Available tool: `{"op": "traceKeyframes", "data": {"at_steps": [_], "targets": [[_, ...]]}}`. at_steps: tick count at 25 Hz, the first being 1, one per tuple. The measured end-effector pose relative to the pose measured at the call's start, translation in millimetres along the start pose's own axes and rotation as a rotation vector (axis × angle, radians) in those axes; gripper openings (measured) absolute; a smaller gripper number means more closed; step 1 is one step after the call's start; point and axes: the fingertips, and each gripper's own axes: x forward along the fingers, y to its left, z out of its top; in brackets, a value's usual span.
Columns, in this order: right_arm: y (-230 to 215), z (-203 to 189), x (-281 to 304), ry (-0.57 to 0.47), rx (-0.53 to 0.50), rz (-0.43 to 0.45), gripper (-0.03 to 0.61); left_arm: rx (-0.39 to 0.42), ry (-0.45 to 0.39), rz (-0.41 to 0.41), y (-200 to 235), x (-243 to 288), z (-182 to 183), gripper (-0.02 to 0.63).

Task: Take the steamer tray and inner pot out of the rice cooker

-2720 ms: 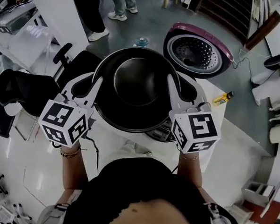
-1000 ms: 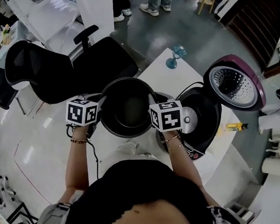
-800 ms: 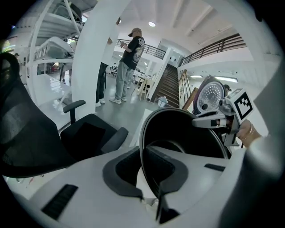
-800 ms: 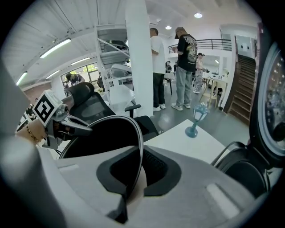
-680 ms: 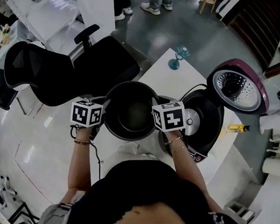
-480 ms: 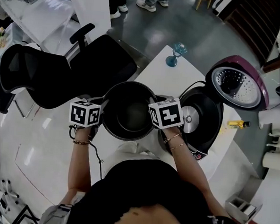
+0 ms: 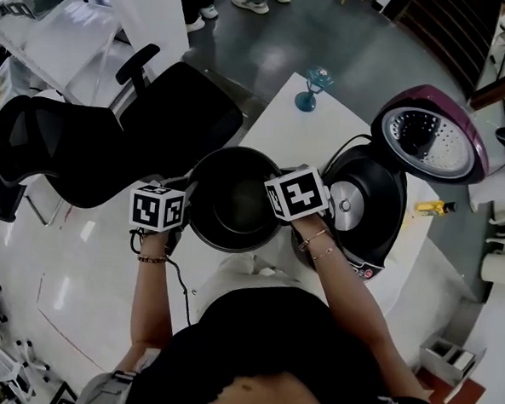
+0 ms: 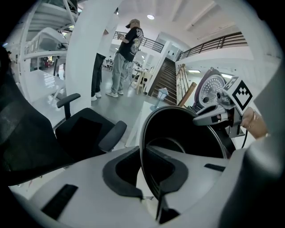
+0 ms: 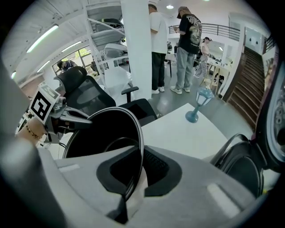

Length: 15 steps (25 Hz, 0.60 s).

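Observation:
The black inner pot (image 7: 234, 200) hangs upright between my two grippers, over the white table (image 7: 283, 122) just left of the open rice cooker (image 7: 371, 208). My left gripper (image 7: 188, 203) is shut on the pot's left rim, which runs between its jaws in the left gripper view (image 8: 149, 178). My right gripper (image 7: 278, 198) is shut on the opposite rim, seen the same way in the right gripper view (image 9: 132, 176). The pot (image 8: 187, 133) looks empty inside. The cooker's purple lid (image 7: 427, 135) stands open at the right.
A blue stemmed glass (image 7: 311, 81) stands at the table's far corner. A small yellow object (image 7: 431, 208) lies right of the cooker. A black office chair (image 7: 111, 137) sits left of the table. People stand on the floor beyond (image 9: 187, 49).
The pot was lifted close to the head camera earlier; it has since come down beside the cooker. Over the last second both grippers sank a little further with it.

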Motion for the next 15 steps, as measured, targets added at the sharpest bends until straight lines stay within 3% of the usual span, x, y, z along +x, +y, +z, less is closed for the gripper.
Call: {"op": "traceKeyframes", "data": {"at_steps": [8,15], "targets": [[-2.9,-7.3,9.9,0.125,0.013,-0.011,0.027,0.014,-0.022,-0.025,0.3,1.1,6.0,0.028],[4.2,-9.8,23.6,0.192,-0.102,-0.047,0.04,0.044,-0.04,0.006,3.0,0.2,10.0,0.025]]}}
